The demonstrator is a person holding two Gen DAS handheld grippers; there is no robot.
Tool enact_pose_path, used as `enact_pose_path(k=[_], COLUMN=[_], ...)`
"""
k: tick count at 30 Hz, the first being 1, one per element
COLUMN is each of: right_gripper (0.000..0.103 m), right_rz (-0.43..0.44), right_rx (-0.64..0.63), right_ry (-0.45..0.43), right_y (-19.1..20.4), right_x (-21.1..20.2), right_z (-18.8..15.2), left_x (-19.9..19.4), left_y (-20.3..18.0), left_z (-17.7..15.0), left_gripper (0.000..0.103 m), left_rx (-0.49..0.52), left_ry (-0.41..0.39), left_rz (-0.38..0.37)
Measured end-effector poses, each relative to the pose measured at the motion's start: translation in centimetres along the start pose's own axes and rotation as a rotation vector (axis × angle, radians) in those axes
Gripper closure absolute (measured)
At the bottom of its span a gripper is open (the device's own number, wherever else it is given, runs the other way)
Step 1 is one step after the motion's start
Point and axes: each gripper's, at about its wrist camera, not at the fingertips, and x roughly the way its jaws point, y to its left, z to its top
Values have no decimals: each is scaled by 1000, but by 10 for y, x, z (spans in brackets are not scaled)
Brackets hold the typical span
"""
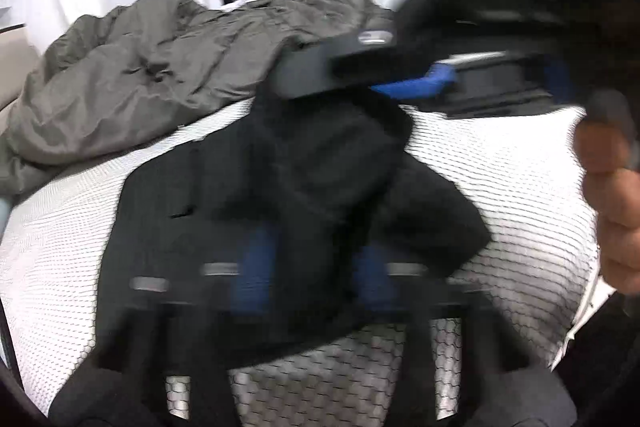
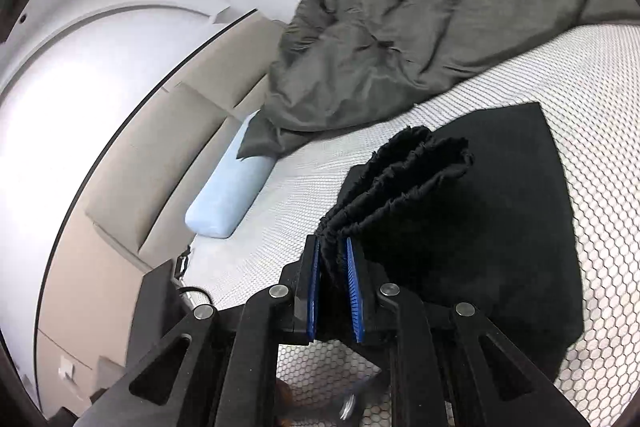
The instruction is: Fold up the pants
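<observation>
I am pinching the black pants [image 2: 460,227] in both my right claw [image 2: 335,287] and left claw [image 1: 316,267] over the bed [image 2: 600,75].

Your left wrist view was smeared by motion. Left gripper [image 1: 316,275] showed only as blue streaks behind black pants [image 1: 320,187]; pad contact with cloth could not be read. Right gripper [image 1: 404,85] blurred too, its body cut by top right edge. Your hand [image 1: 612,203] cropped at right edge. Far room objects past grey duvet [image 1: 160,67] too small to tell. In right wrist view, pants [image 2: 480,227] hid mattress [image 2: 600,75] beneath; pillow [image 2: 228,191] partly under duvet [image 2: 400,39].
</observation>
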Motion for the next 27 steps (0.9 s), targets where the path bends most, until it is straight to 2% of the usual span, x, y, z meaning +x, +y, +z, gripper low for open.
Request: enact_pose_path(k=[1,3,5,6,8,10,11,13,16,19,21,22,23,24,25,27], right_gripper=[84,61,43,40,40,40,40,40,40,40,40,40,40,40,40,40], right_rz=[-10,-11,-26,-51,-172,-293,-323,-366,-419,-448,-471,-483,-489,-497,-501,-476], right_rx=[-6,9,25,26,-2,-38,-44,-48,-112,-151,-143,-125,-110,-82,-65,-43], right_ry=[0,5,-29,-39,-31,-9,4,41,81,102,104,107,108,103,97,80], right_y=[2,-5,-16,-20,-30,-39,-44,-52,-49,-47,-52,-59,-65,-74,-79,-86], right_x=[-1,-6,-19,-25,-34,-34,-34,-27,-18,-13,-16,-19,-21,-26,-29,-38], right_z=[1,3,2,1,-1,-3,-5,-6,-10,-11,-12,-12,-13,-12,-12,-11], left_x=[-3,-15,-38,-52,-68,-72,-73,-72,-60,-40,-18,-1,12,19,24,23], left_y=[13,40,84,109,143,167,173,170,143,100,59,44,37,37,41,54], left_z=[1,2,1,-1,-8,-11,-12,-13,1,15,19,16,13,10,7,2], left_gripper=[101,102,102,102,102,102,102,102,102,101,94,82,77,77,77,74], left_rx=[-55,-146,-267,-335,-436,-484,-497,-493,-429,-380,-307,-297,-309,-328,-350,-380], left_ry=[-10,-50,-114,-154,-207,-227,-232,-230,-223,-176,-80,1,71,120,153,165], left_rz=[-24,-43,-57,-71,-50,-32,-32,-31,-87,-180,-256,-334,-386,-407,-424,-478])
